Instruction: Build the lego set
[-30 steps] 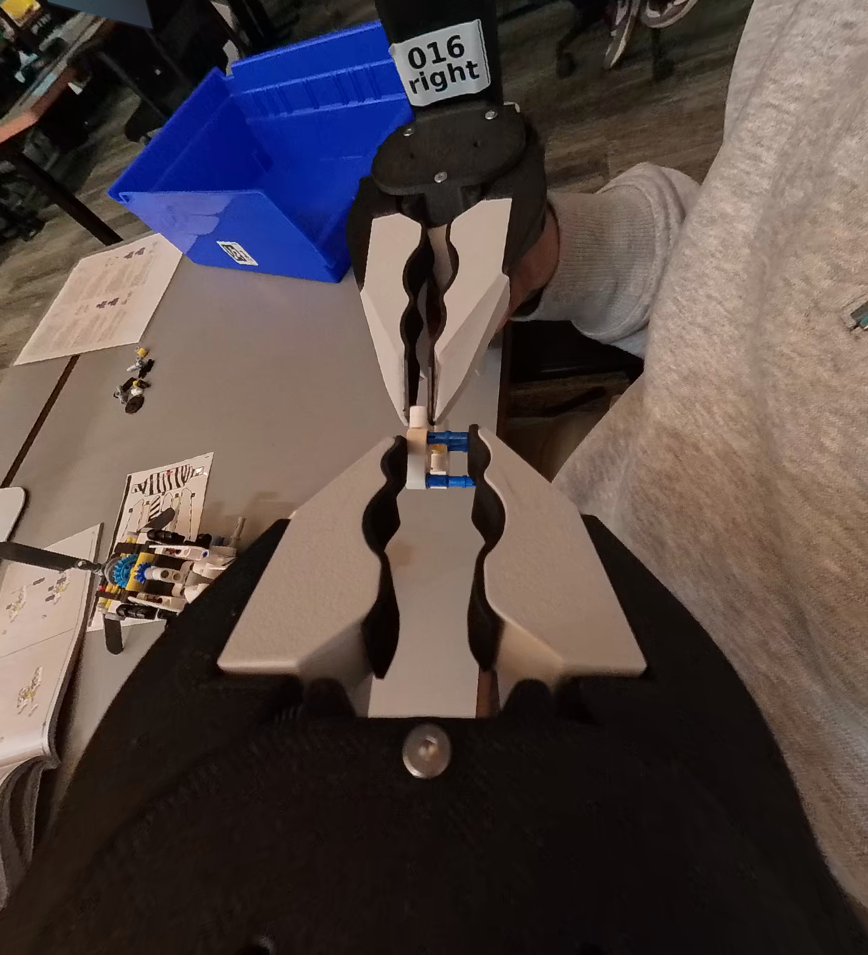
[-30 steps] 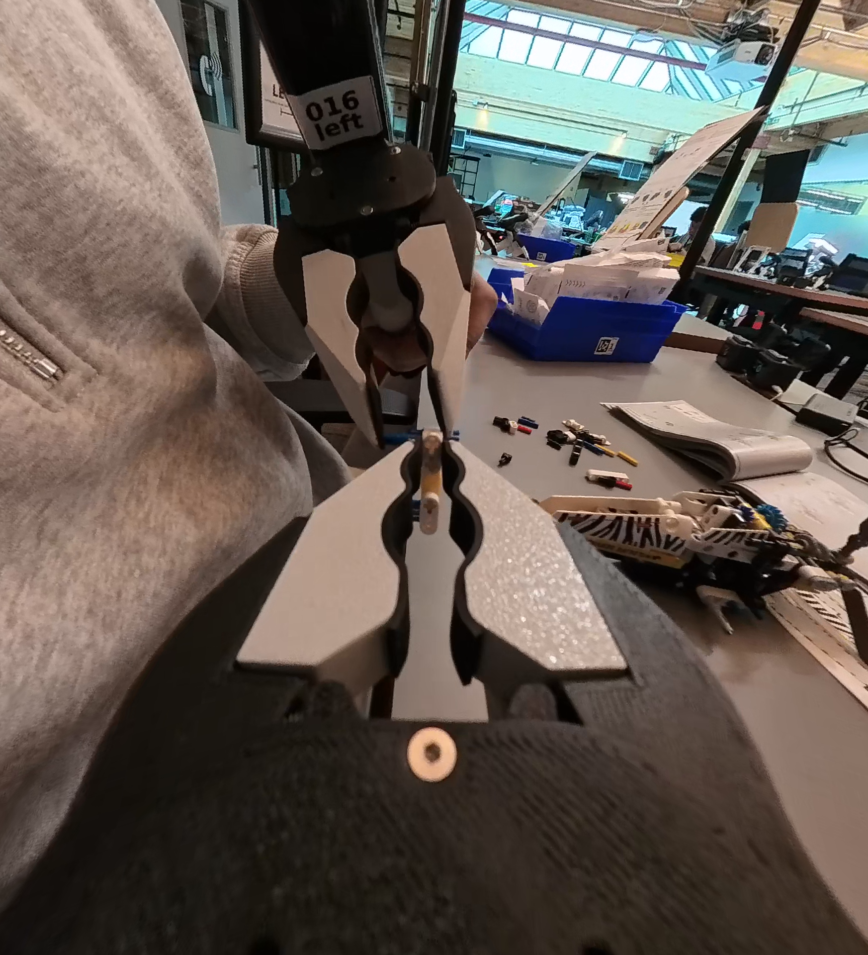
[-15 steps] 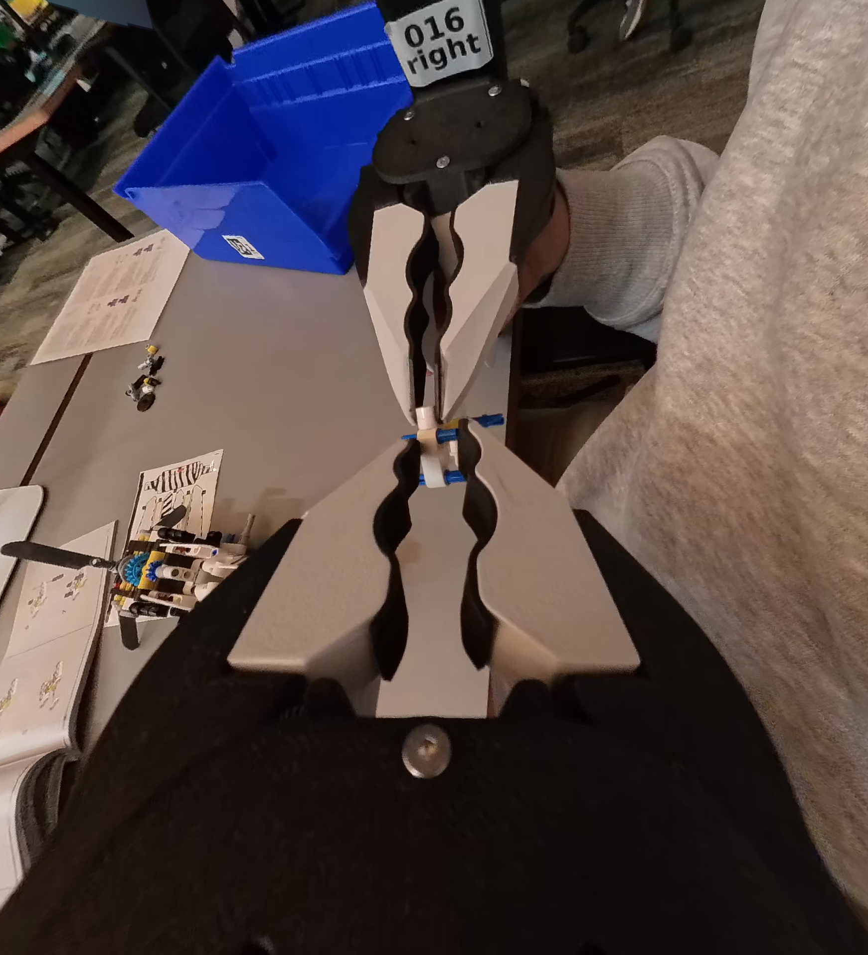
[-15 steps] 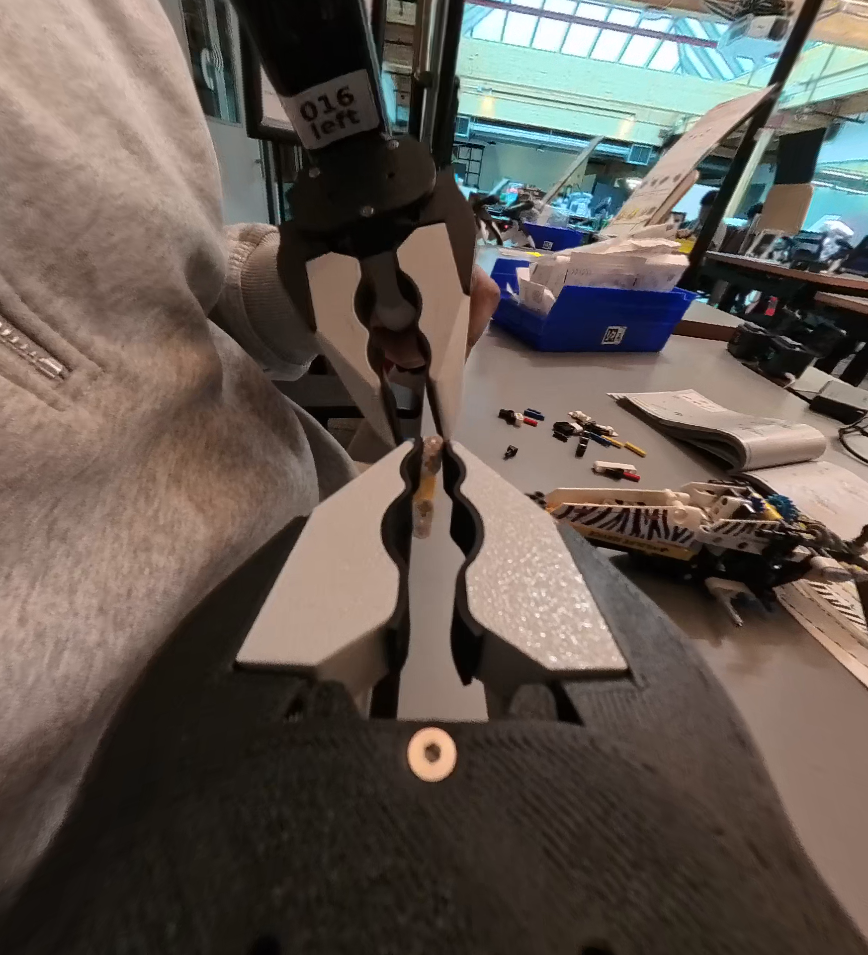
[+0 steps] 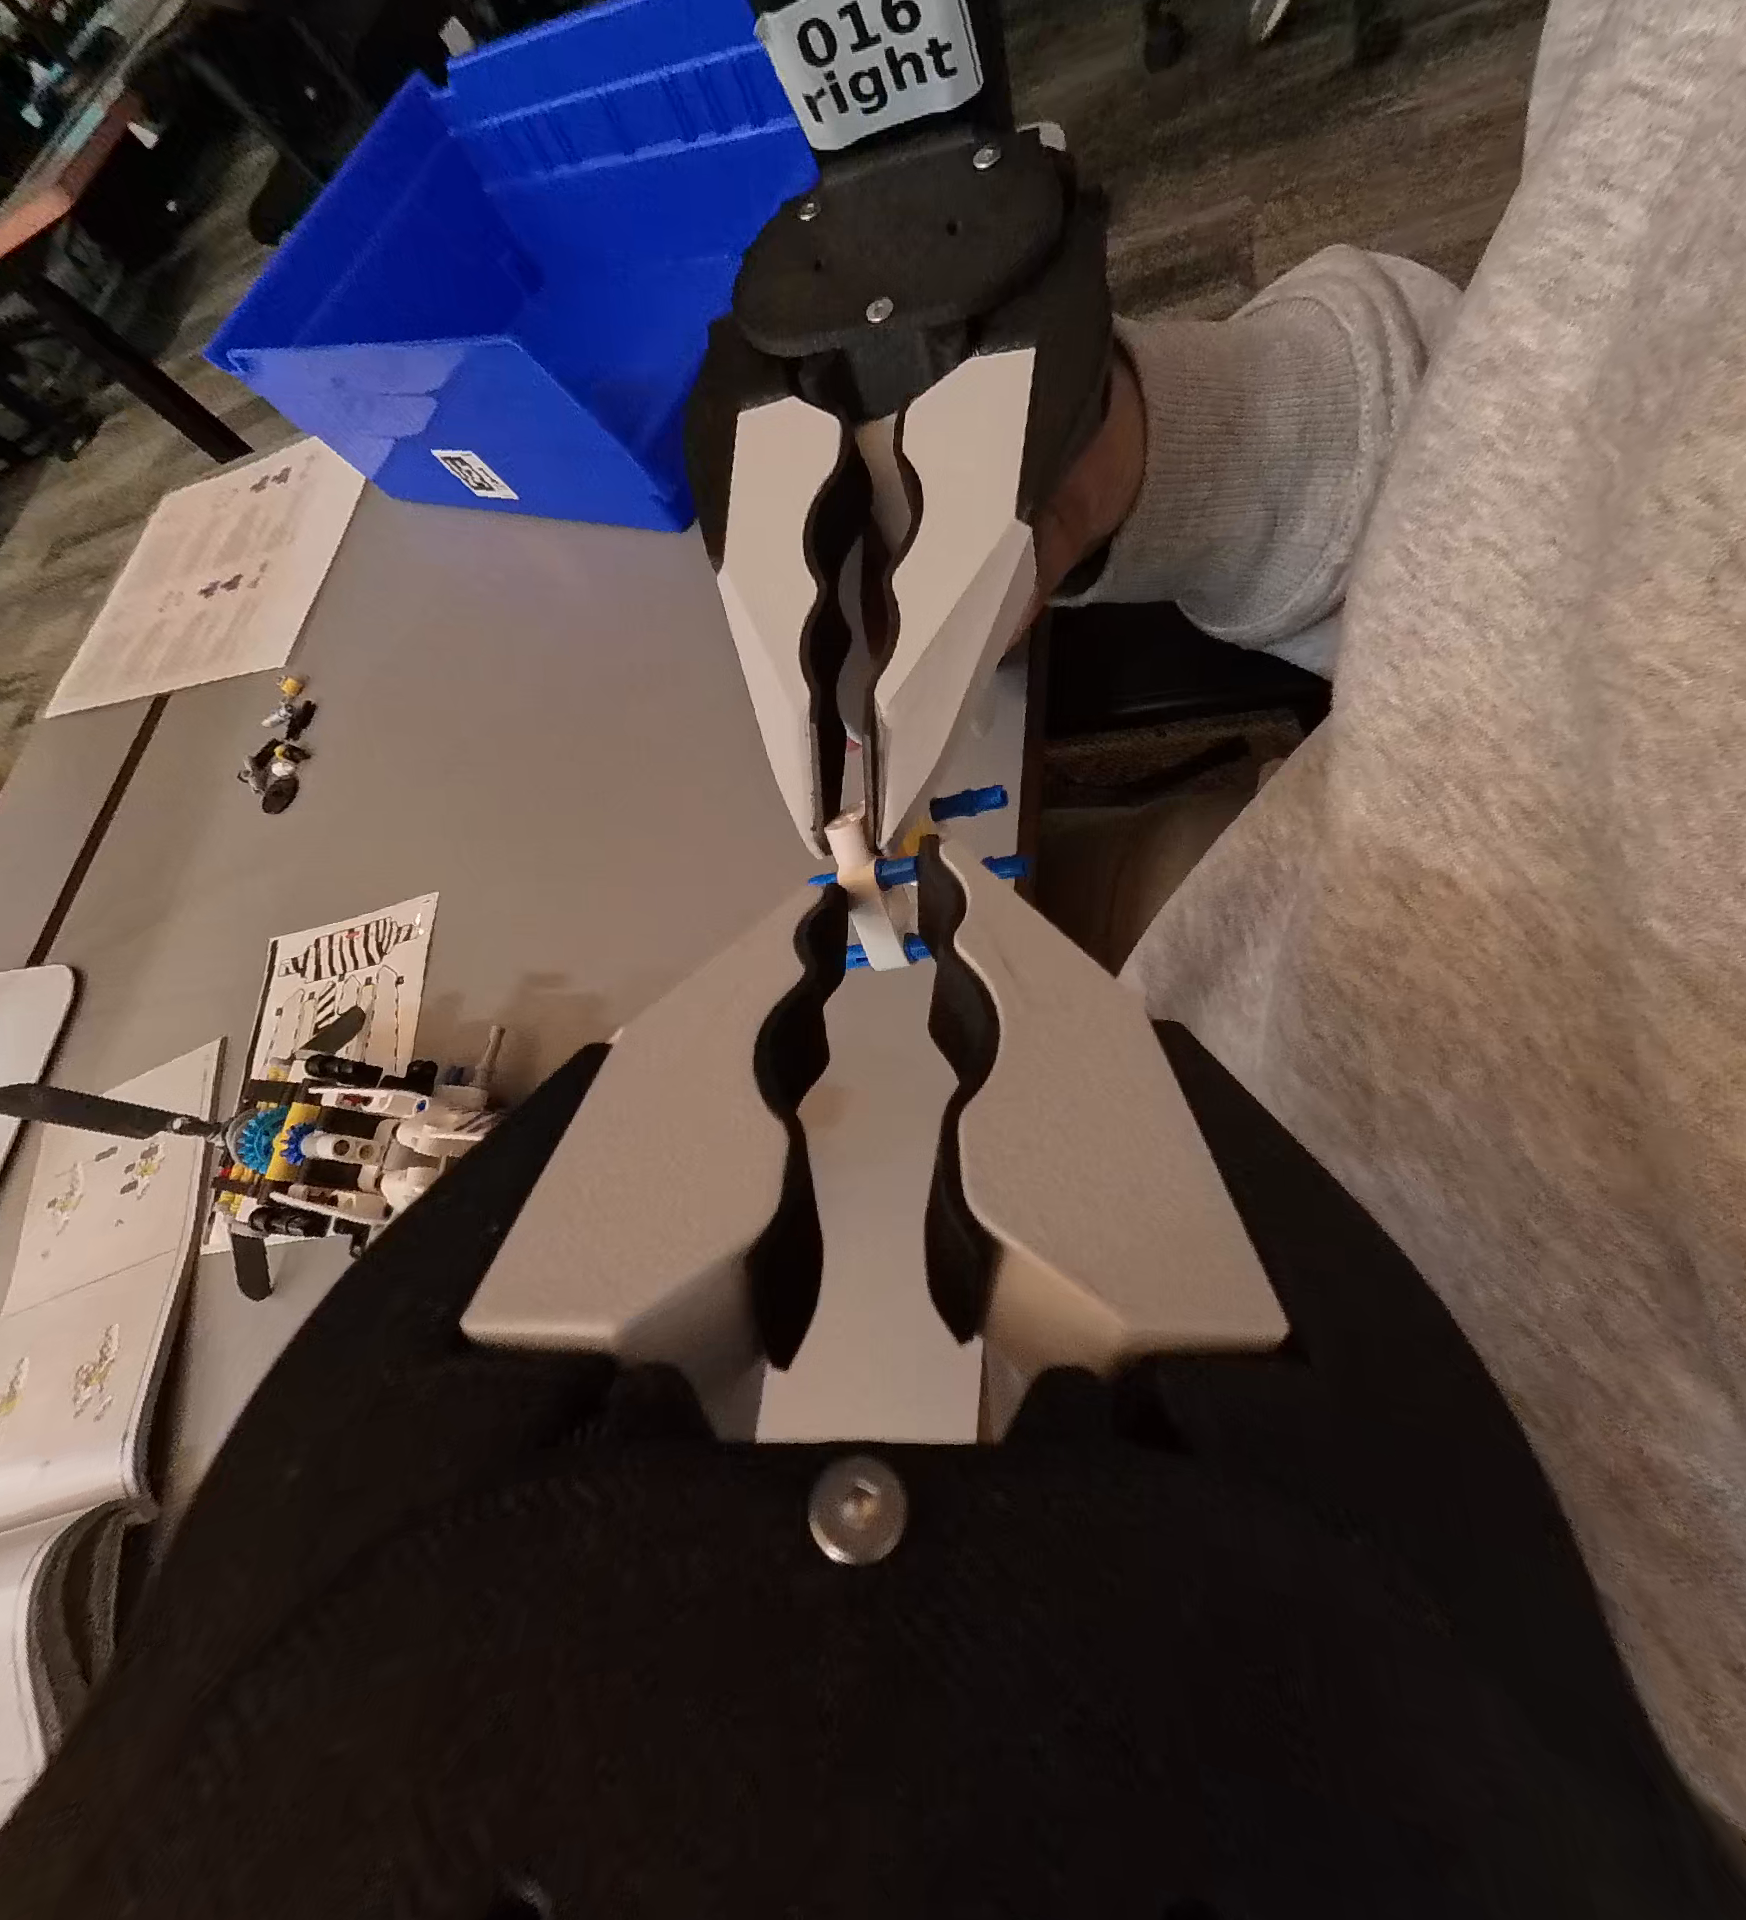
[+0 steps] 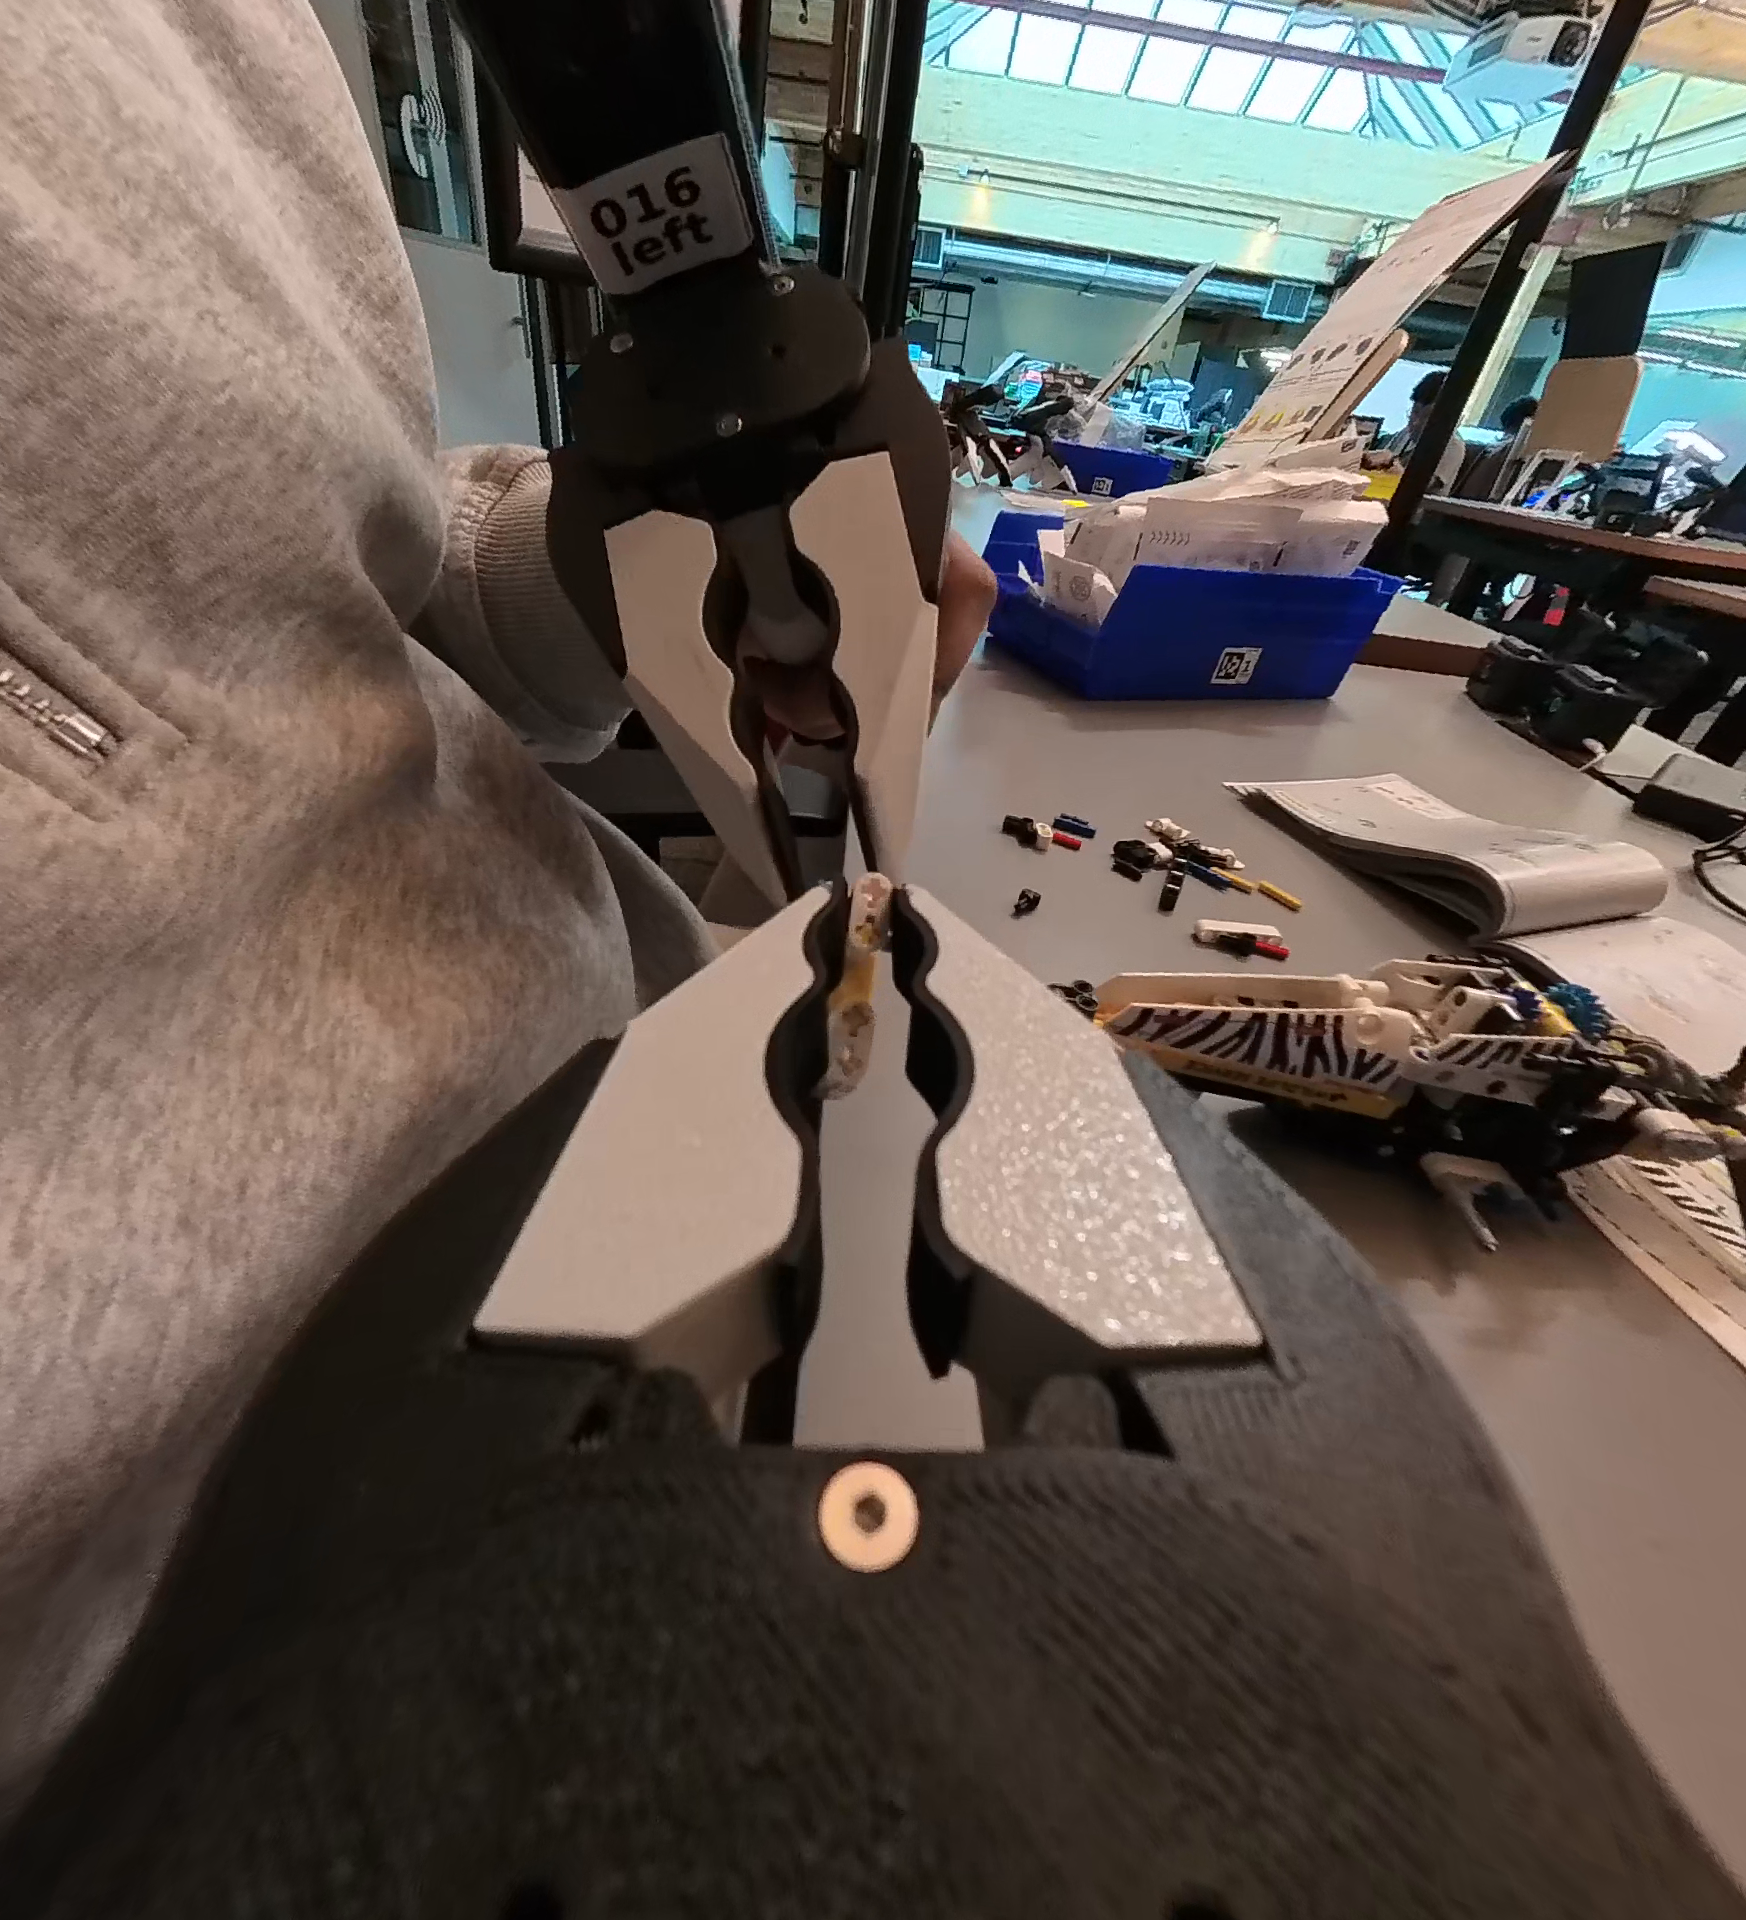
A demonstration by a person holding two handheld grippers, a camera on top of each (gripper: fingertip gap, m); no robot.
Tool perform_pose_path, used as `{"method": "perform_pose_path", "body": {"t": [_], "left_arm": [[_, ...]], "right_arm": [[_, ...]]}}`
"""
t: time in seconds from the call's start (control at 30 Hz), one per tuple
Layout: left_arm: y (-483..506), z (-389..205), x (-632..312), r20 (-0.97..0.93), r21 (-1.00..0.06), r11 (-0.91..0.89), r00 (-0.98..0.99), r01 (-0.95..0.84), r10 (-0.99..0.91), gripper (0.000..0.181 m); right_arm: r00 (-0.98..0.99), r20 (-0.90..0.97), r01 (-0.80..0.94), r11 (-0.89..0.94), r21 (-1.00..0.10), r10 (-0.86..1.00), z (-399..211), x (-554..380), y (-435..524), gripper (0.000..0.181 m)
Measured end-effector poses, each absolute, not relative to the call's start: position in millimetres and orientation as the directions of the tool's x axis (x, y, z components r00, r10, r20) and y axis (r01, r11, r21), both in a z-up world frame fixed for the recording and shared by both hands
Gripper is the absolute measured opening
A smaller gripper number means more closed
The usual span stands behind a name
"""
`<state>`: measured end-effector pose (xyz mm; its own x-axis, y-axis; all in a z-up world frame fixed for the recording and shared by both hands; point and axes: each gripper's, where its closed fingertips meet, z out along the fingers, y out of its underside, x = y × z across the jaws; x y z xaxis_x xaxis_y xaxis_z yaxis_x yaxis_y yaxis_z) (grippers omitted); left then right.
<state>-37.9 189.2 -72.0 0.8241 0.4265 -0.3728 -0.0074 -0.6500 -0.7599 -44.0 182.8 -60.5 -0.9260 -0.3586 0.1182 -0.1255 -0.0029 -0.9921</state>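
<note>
Left wrist view. Held up in the air above the near edge of the worktop (image 5: 536, 707), close to the person's body, probably so both claws can work the piece from opposite ends: one small sub-assembly (image 5: 871, 914), a white beam crossed by blue pins (image 5: 968, 802). At least four pin ends showing. Left claw (image 5: 874, 894) narrowed around the beam, tips against the pins. Firm pinch or loose bracket: cannot tell. Right claw (image 5: 848, 816) coming in from the far side, pressed almost together on the beam's far end, likely to steady it while the pins seat.

Parked to the left on the worktop, out of the way: one helicopter model (image 5: 329, 1153) lying on one zebra-striped sticker sheet (image 5: 349, 966). One open instruction booklet (image 5: 69, 1247) at the near left, kept in reading range. One loose sheet (image 5: 204, 582) farther off, one small cluster of loose pieces (image 5: 282, 748) just beside it. One blue bin (image 5: 536, 260) at the far edge.

Right wrist view. Right claw (image 6: 869, 904) pinching the top of the sub-assembly (image 6: 853, 997), here white and yellow, hanging down between the fingers. Left claw (image 6: 838, 873) meeting it tip to tip from the far side. To the right, the helicopter model (image 6: 1316, 1049), one booklet (image 6: 1471, 862) beyond it, and a scatter of loose pieces (image 6: 1170, 862) between, too small to count surely. Two blue bins: one near (image 6: 1160, 634), stuffed with white packets, one farther (image 6: 1097, 468).
</note>
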Motion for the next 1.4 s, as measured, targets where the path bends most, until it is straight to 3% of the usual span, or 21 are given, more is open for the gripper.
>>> {"method": "perform_pose_path", "body": {"t": [0.23,0.47,0.57,0.87,1.0,1.17,1.4], "left_arm": [[192.8,-59.1,-46.8,-0.458,-0.789,-0.606,0.753,-0.099,0.473,0.016],[191.3,-57.7,-49.3,-0.409,-0.826,-0.559,0.755,-0.069,0.512,0.020],[191.7,-57.3,-48.8,-0.421,-0.820,-0.567,0.754,-0.078,0.504,0.008],[188.2,-54.3,-53.6,-0.442,-0.819,-0.567,0.729,-0.090,0.523,0.007],[178.4,-47.7,-62.5,-0.452,-0.834,-0.544,0.677,-0.090,0.581,0.007],[168.8,-27.3,-69.9,-0.354,-0.915,-0.393,0.635,-0.086,0.686,0.007],[172.1,-19.5,-69.0,-0.309,-0.941,-0.323,0.644,-0.101,0.699,0.007]], "right_arm": [[-0.941,0.114,-0.093,-0.080,-0.992,-0.320,-47.1,-51.8,186.6,0.005],[-0.945,0.109,-0.069,-0.140,-0.988,-0.308,-38.2,-54.6,191.0,0.005],[-0.941,0.106,-0.065,-0.136,-0.989,-0.320,-39.3,-52.3,190.6,0.005],[-0.946,0.100,-0.053,-0.159,-0.986,-0.307,-36.3,-51.9,189.3,0.005],[-0.966,0.083,-0.022,-0.244,-0.970,-0.244,-21.8,-61.5,192.1,0.030],[-0.979,0.013,0.048,-0.293,-0.955,-0.204,-12.9,-75.2,198.7,0.038],[-0.966,-0.025,0.101,-0.287,-0.953,-0.258,-13.2,-69.4,196.2,0.025]]}}
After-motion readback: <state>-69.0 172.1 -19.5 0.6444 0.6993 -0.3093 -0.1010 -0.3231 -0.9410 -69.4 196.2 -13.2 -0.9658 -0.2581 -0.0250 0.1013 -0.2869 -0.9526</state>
